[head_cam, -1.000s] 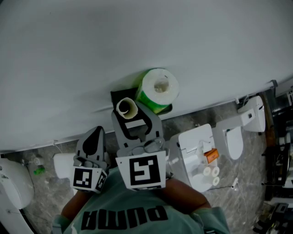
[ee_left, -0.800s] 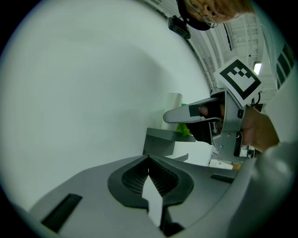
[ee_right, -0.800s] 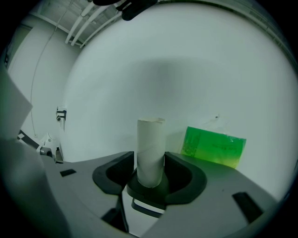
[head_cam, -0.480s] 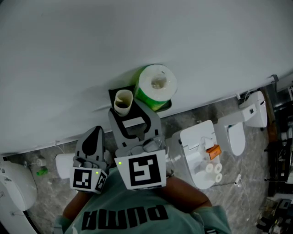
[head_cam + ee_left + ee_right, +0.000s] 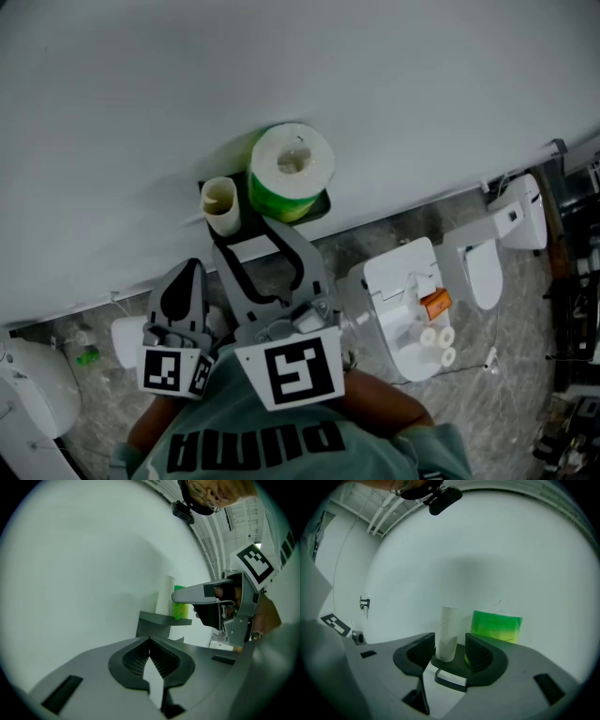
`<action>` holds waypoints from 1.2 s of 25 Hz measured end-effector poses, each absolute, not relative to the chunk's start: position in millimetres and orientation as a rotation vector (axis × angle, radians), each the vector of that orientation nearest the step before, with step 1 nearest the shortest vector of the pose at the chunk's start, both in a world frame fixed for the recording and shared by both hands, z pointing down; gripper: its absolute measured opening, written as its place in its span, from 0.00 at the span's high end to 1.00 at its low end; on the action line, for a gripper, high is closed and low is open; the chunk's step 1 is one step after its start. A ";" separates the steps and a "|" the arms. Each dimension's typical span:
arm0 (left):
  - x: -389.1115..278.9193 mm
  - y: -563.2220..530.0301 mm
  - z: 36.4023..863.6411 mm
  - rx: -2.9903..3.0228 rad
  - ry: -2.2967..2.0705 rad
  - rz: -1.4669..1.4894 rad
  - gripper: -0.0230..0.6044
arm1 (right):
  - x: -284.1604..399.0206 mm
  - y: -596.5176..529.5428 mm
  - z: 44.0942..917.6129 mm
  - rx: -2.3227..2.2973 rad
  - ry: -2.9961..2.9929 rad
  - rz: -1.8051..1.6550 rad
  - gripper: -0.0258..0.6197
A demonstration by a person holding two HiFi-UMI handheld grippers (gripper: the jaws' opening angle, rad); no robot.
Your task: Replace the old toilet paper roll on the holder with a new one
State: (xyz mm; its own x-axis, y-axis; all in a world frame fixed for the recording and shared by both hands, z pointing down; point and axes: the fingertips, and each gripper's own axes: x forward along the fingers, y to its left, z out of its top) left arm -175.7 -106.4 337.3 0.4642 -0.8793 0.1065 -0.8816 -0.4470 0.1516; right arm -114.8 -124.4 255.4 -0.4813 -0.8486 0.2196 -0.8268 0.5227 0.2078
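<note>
Head view first: the right hand-held gripper has swung the bare cardboard tube left and in toward the wall. A second ago it sat out in front of the green-wrapped roll; now it's at the left end of the black shelf, just beside that roll. The left hand-held gripper waits lower left. Over to the left gripper view: its jaws are closed on nothing, tips together, and beyond them the tube is upright at the shelf. Right gripper view: the tube stands between the pads, which look pressed on its lower part, its foot at the shelf top. So the spent tube is being parked out of the way. I'd judge the next move is letting go and reaching for the green-wrapped roll, not yet touched.
</note>
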 end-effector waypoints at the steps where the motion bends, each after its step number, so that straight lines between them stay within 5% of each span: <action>1: -172.5 -105.3 333.4 2.536 -1.539 0.016 0.96 | -111.8 -121.4 255.5 1.399 -2.480 -0.101 0.67; 30: -87.8 -83.7 309.5 2.598 -1.614 0.148 0.96 | -28.1 -87.8 289.2 1.282 -2.663 0.054 0.67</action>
State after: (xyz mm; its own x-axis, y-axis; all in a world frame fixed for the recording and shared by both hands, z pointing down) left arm -87.8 -83.7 309.5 0.4404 -0.8892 0.1239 -0.8969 -0.4419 0.0162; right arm -28.1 -87.8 289.2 -0.6097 -0.7714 0.1821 -0.7782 0.6263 0.0478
